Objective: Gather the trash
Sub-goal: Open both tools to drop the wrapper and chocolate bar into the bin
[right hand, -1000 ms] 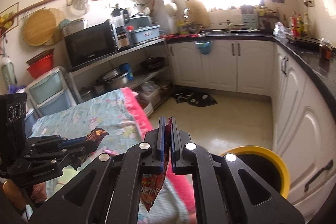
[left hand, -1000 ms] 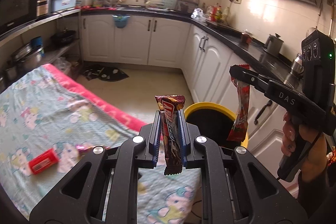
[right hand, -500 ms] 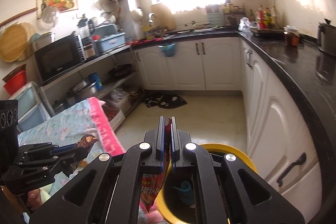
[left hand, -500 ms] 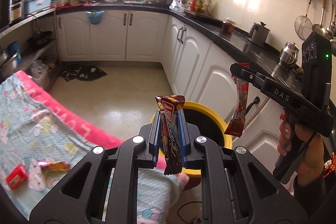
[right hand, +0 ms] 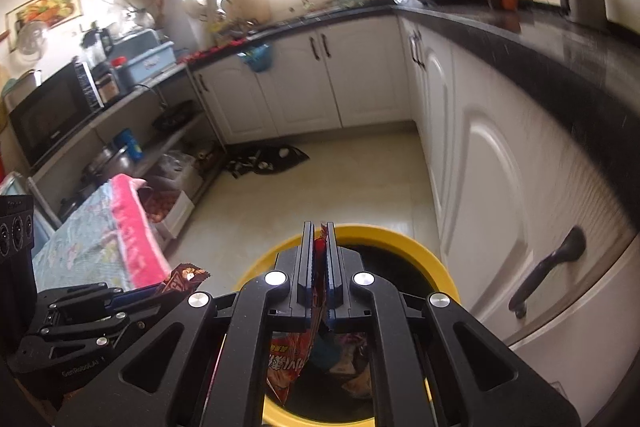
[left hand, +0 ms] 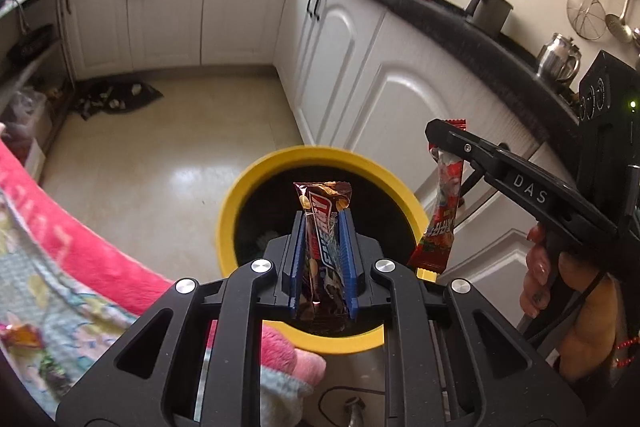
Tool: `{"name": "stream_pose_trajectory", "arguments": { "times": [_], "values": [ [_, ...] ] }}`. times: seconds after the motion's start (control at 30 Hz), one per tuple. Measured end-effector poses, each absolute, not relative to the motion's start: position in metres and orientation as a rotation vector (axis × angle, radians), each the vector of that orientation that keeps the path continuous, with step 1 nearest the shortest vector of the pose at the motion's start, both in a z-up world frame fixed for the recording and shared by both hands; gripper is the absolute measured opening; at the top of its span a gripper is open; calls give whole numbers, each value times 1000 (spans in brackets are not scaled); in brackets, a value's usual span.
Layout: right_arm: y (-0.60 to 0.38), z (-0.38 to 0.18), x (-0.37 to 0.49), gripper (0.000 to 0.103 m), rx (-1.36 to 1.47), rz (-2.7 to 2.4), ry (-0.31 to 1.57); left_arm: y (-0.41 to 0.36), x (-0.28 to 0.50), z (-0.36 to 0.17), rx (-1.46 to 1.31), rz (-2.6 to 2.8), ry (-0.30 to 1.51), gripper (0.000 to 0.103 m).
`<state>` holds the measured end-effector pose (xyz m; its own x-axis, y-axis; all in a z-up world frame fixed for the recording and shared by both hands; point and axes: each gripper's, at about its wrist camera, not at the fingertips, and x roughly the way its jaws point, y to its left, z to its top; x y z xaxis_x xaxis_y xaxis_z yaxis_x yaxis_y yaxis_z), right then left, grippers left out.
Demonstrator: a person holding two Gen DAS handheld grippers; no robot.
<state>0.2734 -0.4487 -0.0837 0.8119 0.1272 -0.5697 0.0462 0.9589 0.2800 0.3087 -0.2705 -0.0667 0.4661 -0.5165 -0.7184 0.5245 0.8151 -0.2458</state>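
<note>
A brown snack-bar wrapper stands upright between the blue pads of my left gripper, which is shut on it. It hangs over the mouth of a yellow-rimmed black bin on the floor. My right gripper is shut on a red snack packet that dangles below the jaws, above the same bin. In the left wrist view the right gripper reaches in from the right, and its red packet hangs over the bin's right rim. The right wrist view shows the left gripper at lower left with its brown wrapper.
A table with a pink-edged patterned cloth lies left of the bin, with small wrappers on it. White cabinets under a dark counter run along the right. A dark mat lies on the tiled floor. Other trash sits inside the bin.
Both grippers have swung away from the table and lowered toward the bin, each still holding its wrapper. The bin's mouth now sits directly under both.
</note>
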Motion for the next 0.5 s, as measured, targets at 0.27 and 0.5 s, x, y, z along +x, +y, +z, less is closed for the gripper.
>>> {"name": "stream_pose_trajectory", "arguments": {
  "times": [0.27,0.5],
  "values": [
    [-463,-106,288,22,328,11,682,-270,324,-90,-23,-617,938,36],
    [-461,-108,283,30,335,10,685,-242,318,-89,-64,-561,925,61]
  ]
}}
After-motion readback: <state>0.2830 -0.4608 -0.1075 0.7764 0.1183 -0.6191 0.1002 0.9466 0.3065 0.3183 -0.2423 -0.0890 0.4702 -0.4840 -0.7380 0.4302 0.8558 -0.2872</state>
